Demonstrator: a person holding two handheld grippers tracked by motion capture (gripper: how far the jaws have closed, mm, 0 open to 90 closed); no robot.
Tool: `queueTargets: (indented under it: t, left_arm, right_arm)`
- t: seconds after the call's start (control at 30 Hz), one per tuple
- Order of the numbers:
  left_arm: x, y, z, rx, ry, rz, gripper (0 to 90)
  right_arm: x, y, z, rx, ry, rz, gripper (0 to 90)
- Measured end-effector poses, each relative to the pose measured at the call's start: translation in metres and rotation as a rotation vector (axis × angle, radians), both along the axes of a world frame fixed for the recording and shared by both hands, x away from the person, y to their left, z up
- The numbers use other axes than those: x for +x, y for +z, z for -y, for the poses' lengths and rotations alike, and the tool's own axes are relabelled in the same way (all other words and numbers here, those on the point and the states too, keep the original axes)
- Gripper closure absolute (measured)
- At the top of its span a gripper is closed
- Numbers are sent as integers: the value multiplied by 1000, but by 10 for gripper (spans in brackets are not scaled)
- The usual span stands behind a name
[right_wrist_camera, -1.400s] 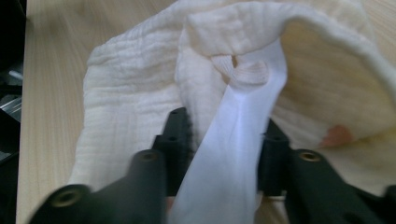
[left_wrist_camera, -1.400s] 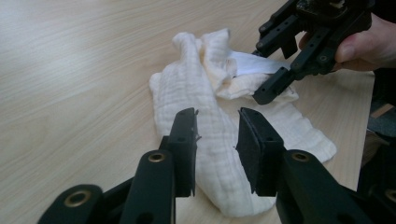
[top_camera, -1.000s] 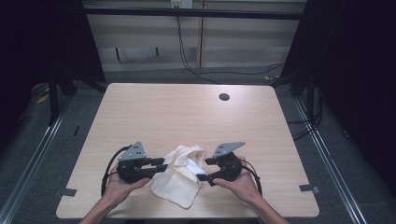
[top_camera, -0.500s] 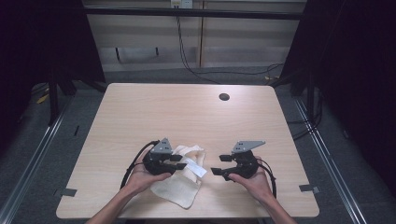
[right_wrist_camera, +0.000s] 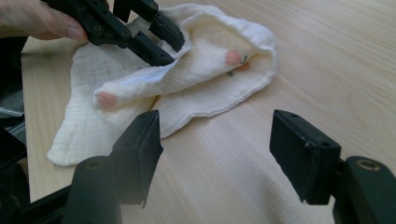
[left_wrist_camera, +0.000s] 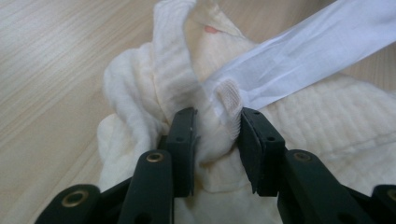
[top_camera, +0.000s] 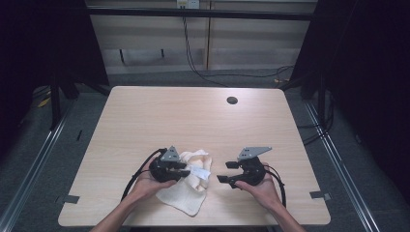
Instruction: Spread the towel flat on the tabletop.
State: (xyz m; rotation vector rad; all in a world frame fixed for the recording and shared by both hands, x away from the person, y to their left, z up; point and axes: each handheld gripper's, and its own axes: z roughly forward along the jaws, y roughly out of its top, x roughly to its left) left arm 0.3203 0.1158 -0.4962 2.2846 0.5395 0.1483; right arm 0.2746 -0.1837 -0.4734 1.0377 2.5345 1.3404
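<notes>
1. While I watched from the high view, a cream cloth [top_camera: 188,186] lay crumpled near the front edge of the wooden table [top_camera: 193,116], between the person's two hands and closer to the left one.

2. I saw the left gripper [top_camera: 183,169] sitting on the cloth's left part. In the left gripper view its jaws had a bunched fold of cloth [left_wrist_camera: 210,140] between them, beside a small sewn loop, and the pads looked pressed into the fabric on both sides. The jaws had just been closing further on that fold, so I judged it a pinch.

3. A white ribbon-like label [left_wrist_camera: 303,60] ran from that pinched spot up and to the right in the left gripper view, toward the right hand's side.

4. I saw the right gripper [top_camera: 223,171] just beside the cloth's right edge, apart from it. In the right gripper view its jaws stood spread wide with bare table between them and nothing held.

5. From the right gripper, the cloth [right_wrist_camera: 187,79] lay ahead and to the left, its folded edge rounding toward that tool. Small pink printed marks showed on it.

6. The cloth's long axis ran, as I judged, from the rear near the left gripper down to the loose corner at the table's front edge.

7. I judged the left hand already had its hold, and the free right gripper would need to travel left to reach the nearest folded edge.
</notes>
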Motion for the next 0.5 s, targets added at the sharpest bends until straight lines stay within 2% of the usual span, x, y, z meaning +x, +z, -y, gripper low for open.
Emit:
queueTargets:
  t: [0.03,0.13,0.17,0.27,0.37,0.4,0.43,0.5]
  left_arm:
    - [-1,1,1,10,-2,8,696]
    - [0,2,-1,-2,-4,-2,803]
    - [3,2,-6,-36,0,-39,836]
    - [2,11,-10,-68,11,-34,850]
    - [-5,26,-11,-114,-11,-17,852]
    - [-5,26,-11,-114,-11,-17,852]
    - [-7,32,-12,-147,-18,-20,851]
    - [-8,37,-14,-164,-19,-13,852]
  right_arm:
    - [0,0,0,1,2,-2,340]
    - [0,-1,0,-5,0,-2,340]
    - [0,-1,0,-7,5,-4,341]
    - [0,-3,0,-10,3,-9,341]
    - [1,-4,0,-14,4,-11,342]
    - [1,-4,0,-14,4,-11,342]
    - [2,-5,-1,-16,5,-14,347]
    - [2,-6,-2,-19,8,-17,347]
